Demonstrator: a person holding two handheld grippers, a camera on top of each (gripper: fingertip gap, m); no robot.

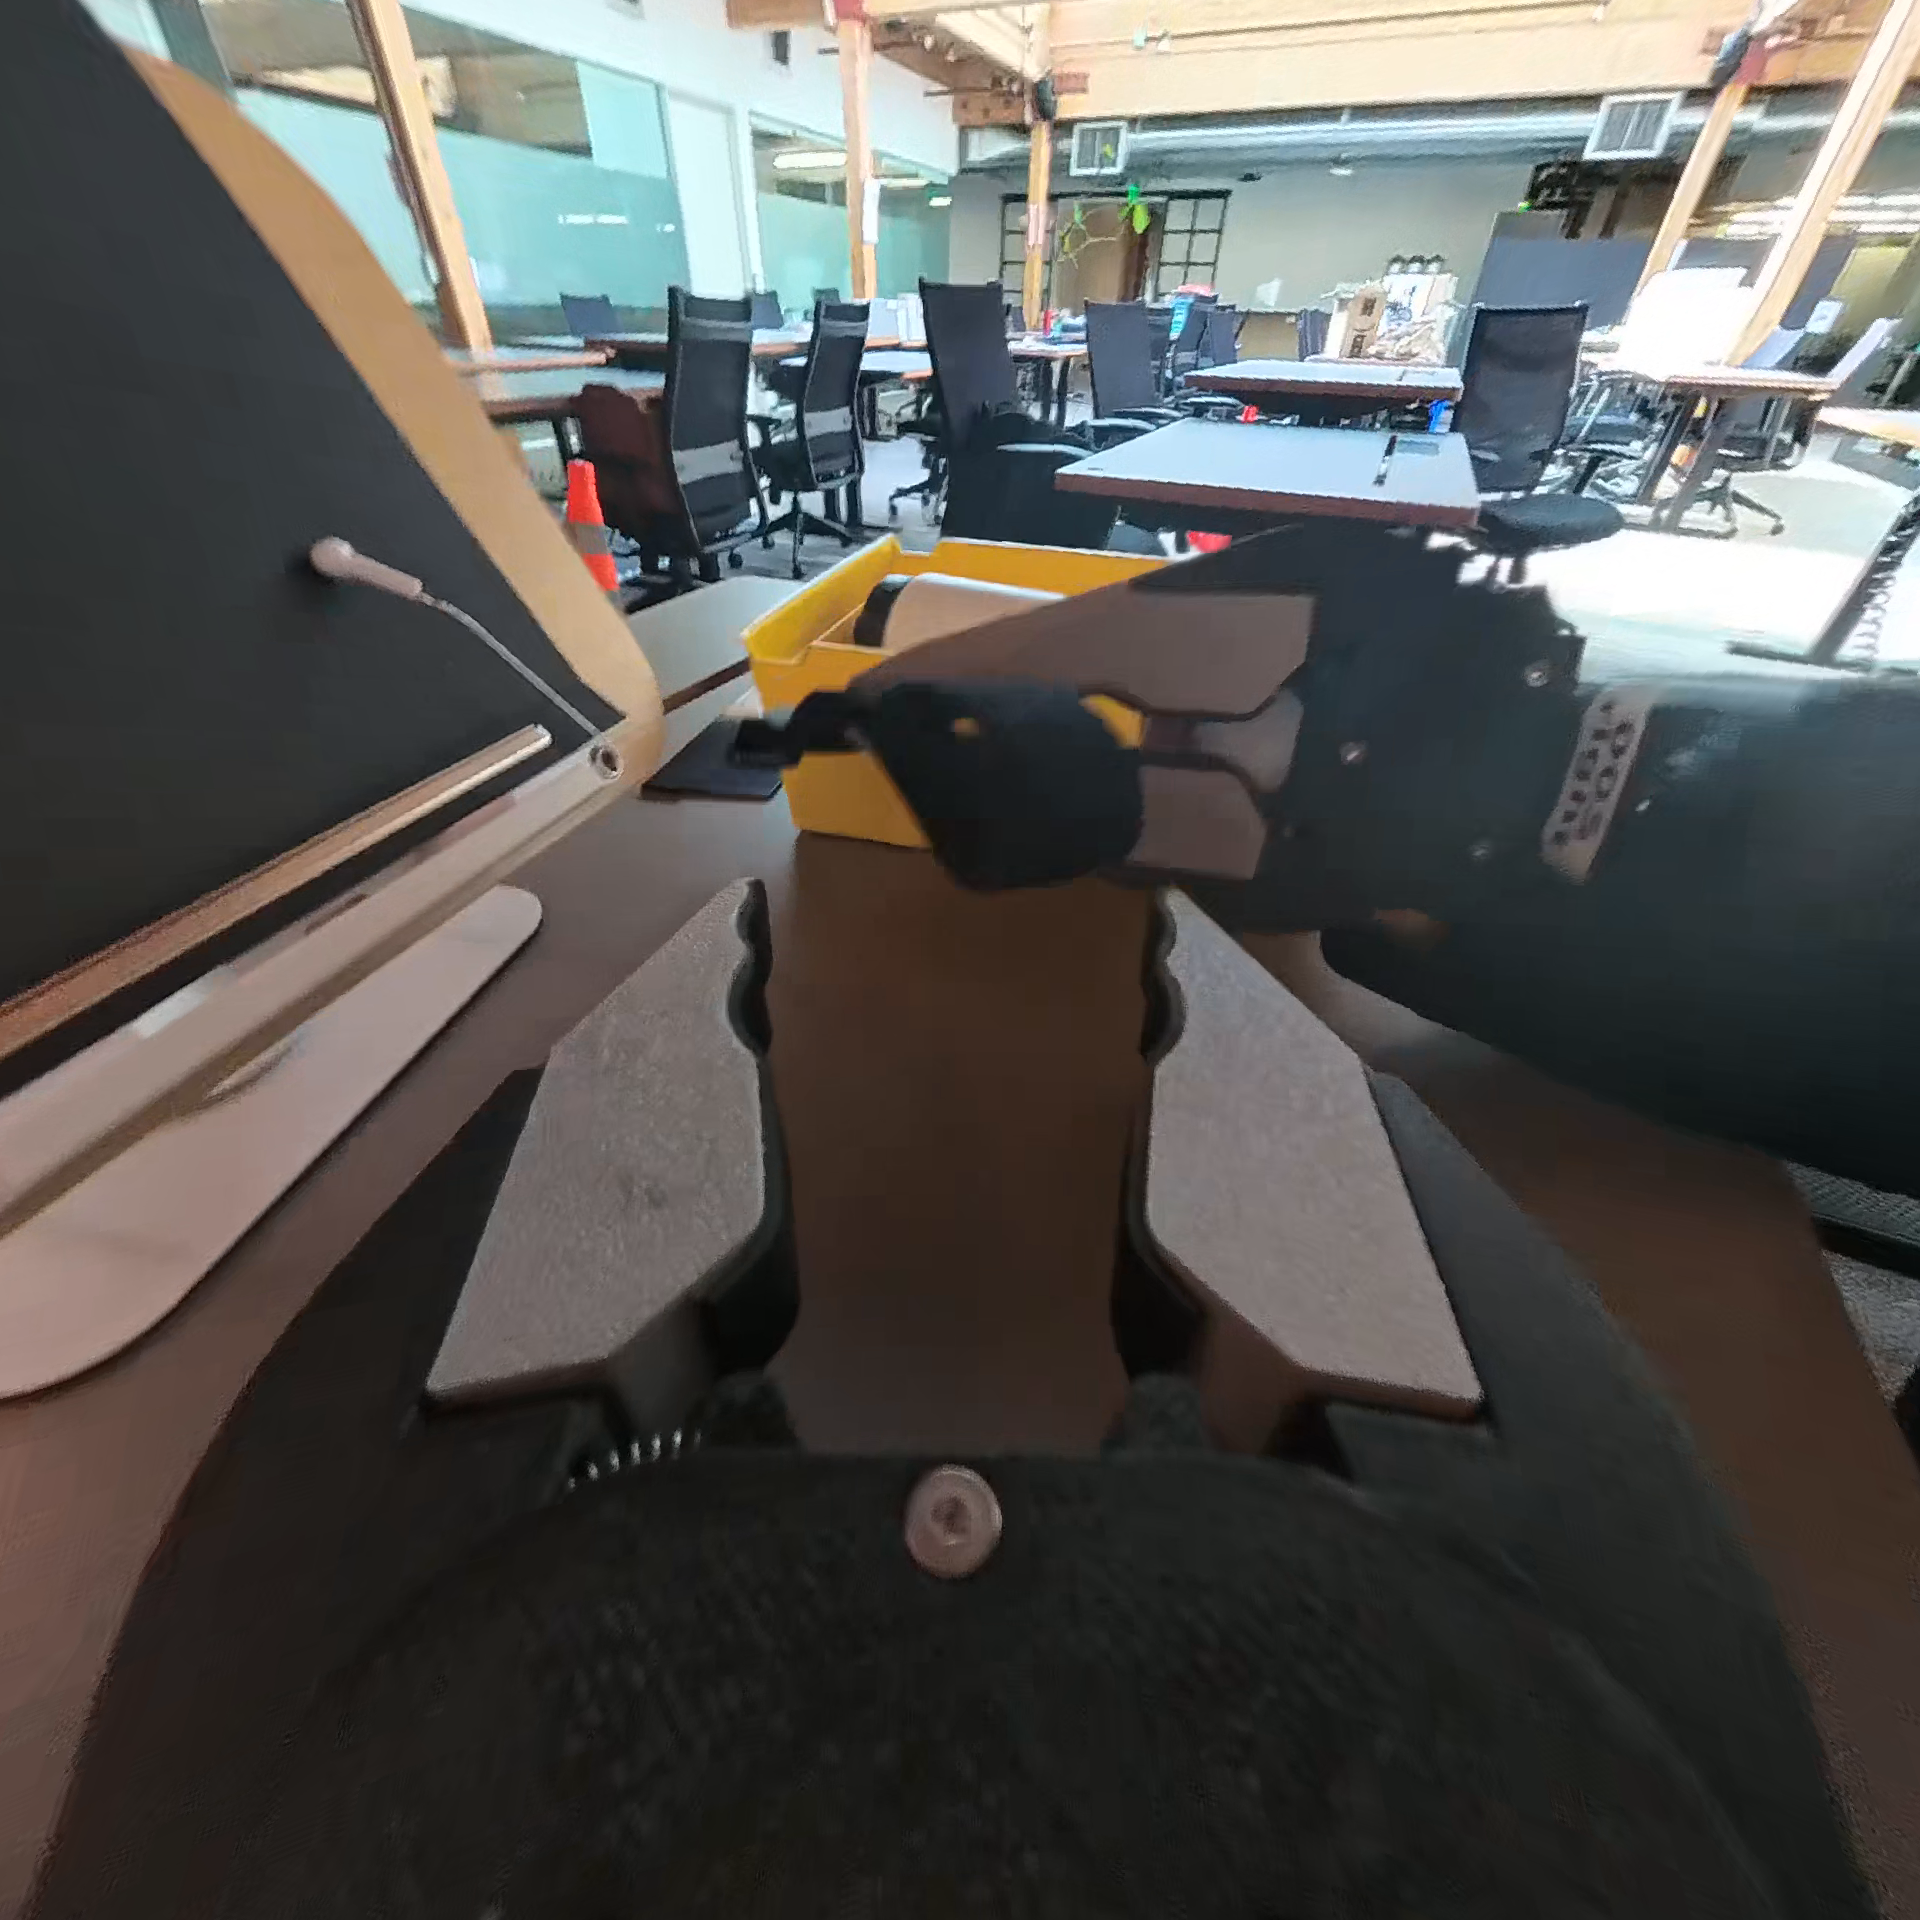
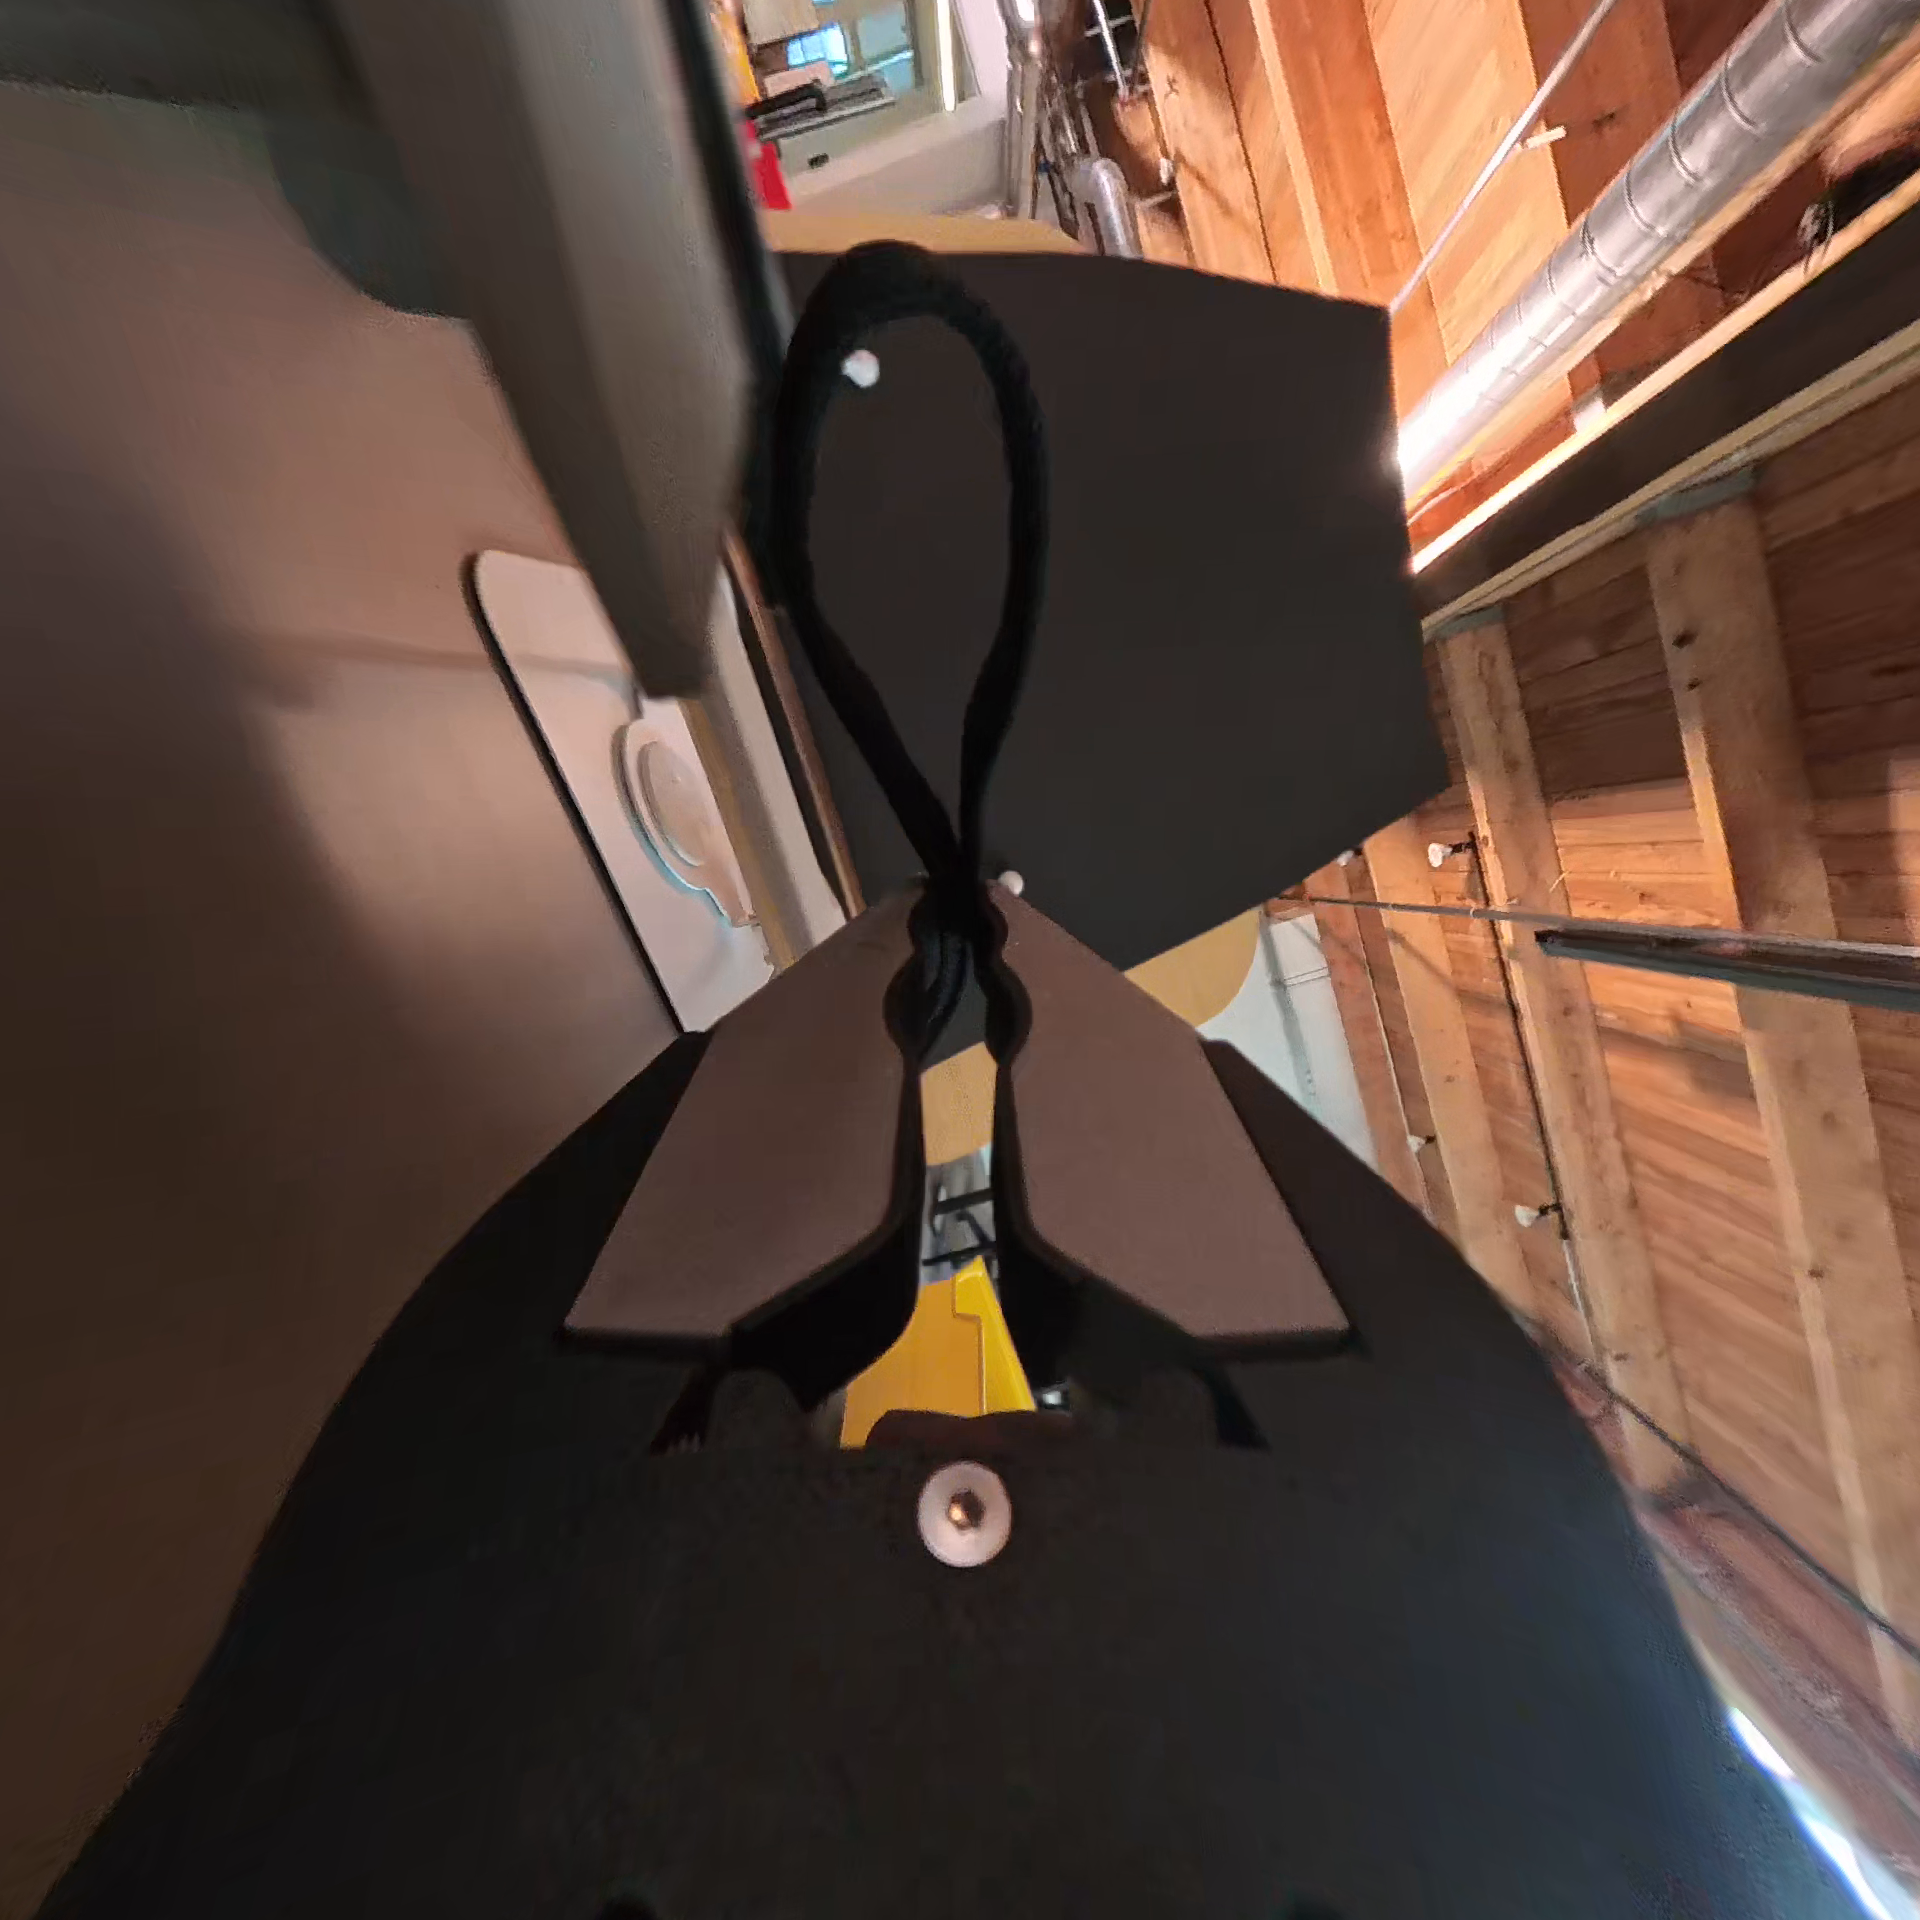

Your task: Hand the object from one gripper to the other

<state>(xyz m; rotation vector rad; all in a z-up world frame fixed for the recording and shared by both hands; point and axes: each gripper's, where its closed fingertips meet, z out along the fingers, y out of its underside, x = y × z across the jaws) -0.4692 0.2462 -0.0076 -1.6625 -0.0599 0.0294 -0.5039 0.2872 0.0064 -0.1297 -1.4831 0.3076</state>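
I see the dark bench (image 1: pixel 935 1039) beneath my left gripper (image 1: pixel 956 977), whose jaws stand wide apart with nothing between them. Behind sits a yellow bin (image 1: pixel 831 769). My right gripper (image 2: pixel 961 935) reaches in sideways just ahead of the left jaws, its jaws pinched tight on a black cord loop (image 2: pixel 914 582); a dark, blurred bundle (image 1: pixel 1013 784), probably the same object, sits at their tips.

Black cord (image 2: pixel 940 582), bunched and pinched at its crossing, sticks out past the tips as an open loop, off the table.
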